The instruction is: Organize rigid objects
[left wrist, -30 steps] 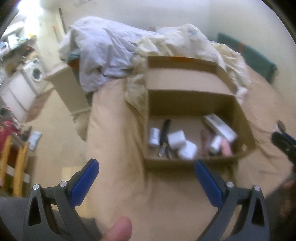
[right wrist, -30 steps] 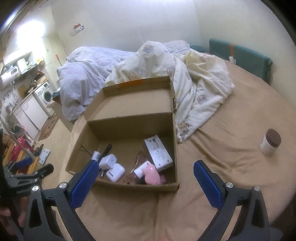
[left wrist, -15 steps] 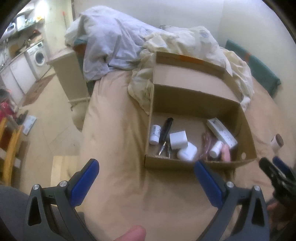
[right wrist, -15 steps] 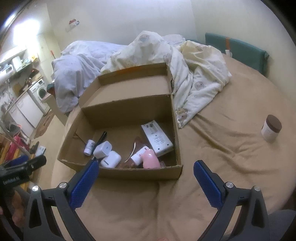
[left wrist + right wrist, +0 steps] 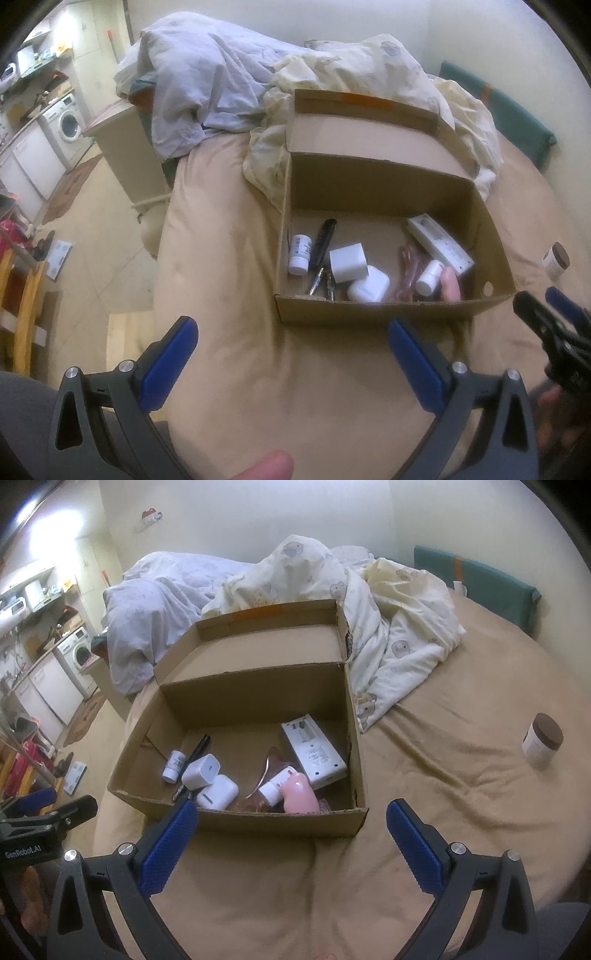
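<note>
An open cardboard box (image 5: 391, 306) sits on a tan bed (image 5: 221, 280), centre right in the left wrist view and centre left in the right wrist view, with its lid flap folded back toward the rumpled bedding (image 5: 388, 627). Both grippers hang above bare bed short of the box, each spread wide and holding nothing: the left gripper (image 5: 291, 349) frames the box's near wall, and the right gripper (image 5: 291, 827) frames the box's near right corner. Inside the box lie a small white bottle (image 5: 300, 253), a black pen (image 5: 323, 242), a white charger cube (image 5: 347, 262), a white earbud case (image 5: 369, 288), a flat white device (image 5: 314, 749) and a pink object (image 5: 299, 792). The pink object shows almost whole in the right wrist view; from the left only a sliver of it rises above the near wall. A brown-lidded jar (image 5: 542, 740) stands on the bed well apart from the box, clear at right in the right wrist view and only small at the far right edge of the left. Each camera catches the other gripper at its frame edge. The left view alone shows a thumb tip (image 5: 258, 467) at bottom centre.
</note>
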Available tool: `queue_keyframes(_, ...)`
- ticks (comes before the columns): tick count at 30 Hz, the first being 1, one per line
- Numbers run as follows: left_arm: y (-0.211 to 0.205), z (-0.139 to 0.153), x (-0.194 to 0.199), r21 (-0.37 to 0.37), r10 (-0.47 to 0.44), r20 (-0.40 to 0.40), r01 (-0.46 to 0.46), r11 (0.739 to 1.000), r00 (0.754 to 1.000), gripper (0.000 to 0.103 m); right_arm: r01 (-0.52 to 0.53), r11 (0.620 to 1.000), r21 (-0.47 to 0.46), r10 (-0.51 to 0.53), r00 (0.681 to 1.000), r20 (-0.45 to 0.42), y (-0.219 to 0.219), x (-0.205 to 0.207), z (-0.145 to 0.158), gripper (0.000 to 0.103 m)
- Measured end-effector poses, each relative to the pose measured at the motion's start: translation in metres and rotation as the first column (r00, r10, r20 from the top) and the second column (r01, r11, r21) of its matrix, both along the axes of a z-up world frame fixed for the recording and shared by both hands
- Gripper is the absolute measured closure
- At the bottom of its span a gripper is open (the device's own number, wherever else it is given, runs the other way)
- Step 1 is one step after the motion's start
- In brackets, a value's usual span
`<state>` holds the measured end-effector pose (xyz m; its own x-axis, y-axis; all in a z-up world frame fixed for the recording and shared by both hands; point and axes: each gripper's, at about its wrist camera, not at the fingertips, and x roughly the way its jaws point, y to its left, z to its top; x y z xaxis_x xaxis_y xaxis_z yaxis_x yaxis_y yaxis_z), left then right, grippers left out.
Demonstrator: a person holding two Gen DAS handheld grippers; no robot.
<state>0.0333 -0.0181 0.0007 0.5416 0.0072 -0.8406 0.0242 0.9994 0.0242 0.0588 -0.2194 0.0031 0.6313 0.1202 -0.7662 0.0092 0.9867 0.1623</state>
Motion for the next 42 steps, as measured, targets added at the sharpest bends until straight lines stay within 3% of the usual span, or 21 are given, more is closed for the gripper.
queue_keyframes(42,-0.0017,-0.0047,0.0003,-0.023,-0.007,-0.034,0.006,1.0,0.999,0.001,-0.005,1.0,-0.023,0.005,1.0,0.003,0.0036,-0.0006,-0.001,0.0)
